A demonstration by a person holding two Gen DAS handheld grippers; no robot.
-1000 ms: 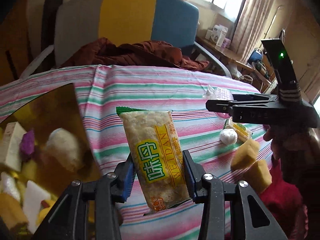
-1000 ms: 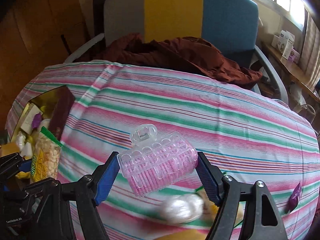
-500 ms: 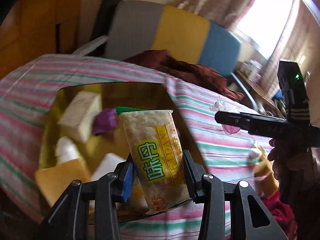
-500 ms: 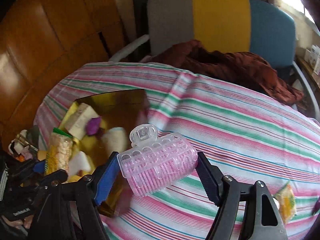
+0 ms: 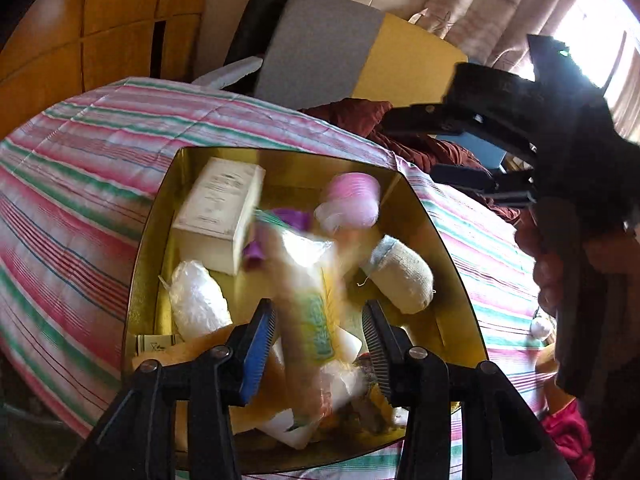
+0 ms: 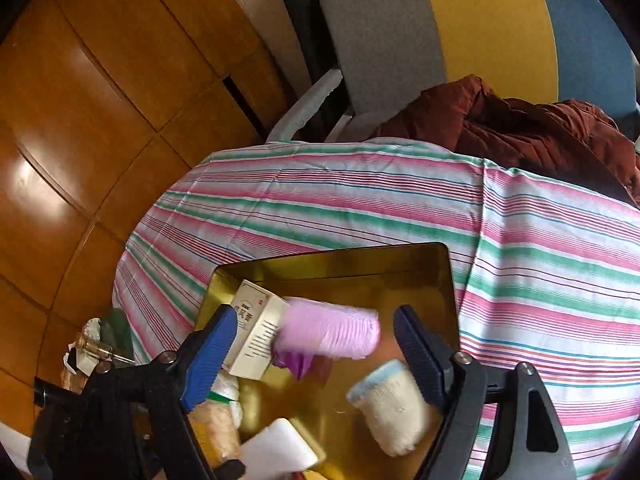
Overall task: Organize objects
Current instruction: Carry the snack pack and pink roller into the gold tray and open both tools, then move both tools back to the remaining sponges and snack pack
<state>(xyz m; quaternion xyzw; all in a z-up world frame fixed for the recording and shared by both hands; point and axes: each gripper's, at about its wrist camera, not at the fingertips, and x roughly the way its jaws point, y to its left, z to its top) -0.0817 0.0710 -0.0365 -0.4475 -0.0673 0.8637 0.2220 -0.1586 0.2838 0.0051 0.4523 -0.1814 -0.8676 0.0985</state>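
A gold tin box (image 5: 416, 208) sits on the striped table and holds several items. My left gripper (image 5: 320, 336) is open above it, and the snack packet (image 5: 312, 304) is blurred between the fingers, falling into the box. My right gripper (image 6: 316, 356) is open over the same box (image 6: 340, 264), and the pink hair roller (image 6: 332, 332) is blurred, dropping free between the fingers. The roller also shows in the left wrist view (image 5: 352, 200) near the box's far right corner. A white carton (image 5: 220, 212) and a rolled sock (image 5: 400, 276) lie inside.
The striped tablecloth (image 6: 400, 196) covers the table. A grey, yellow and blue chair (image 6: 460, 32) with a brown garment (image 6: 520, 128) stands behind. Wooden panels (image 6: 100, 100) stand to the left. Small clutter (image 6: 92, 348) lies at the table's left edge.
Both grippers moved over the gold box and opened. The snack packet left the left gripper and the pink roller left the right one; both are falling into the box.
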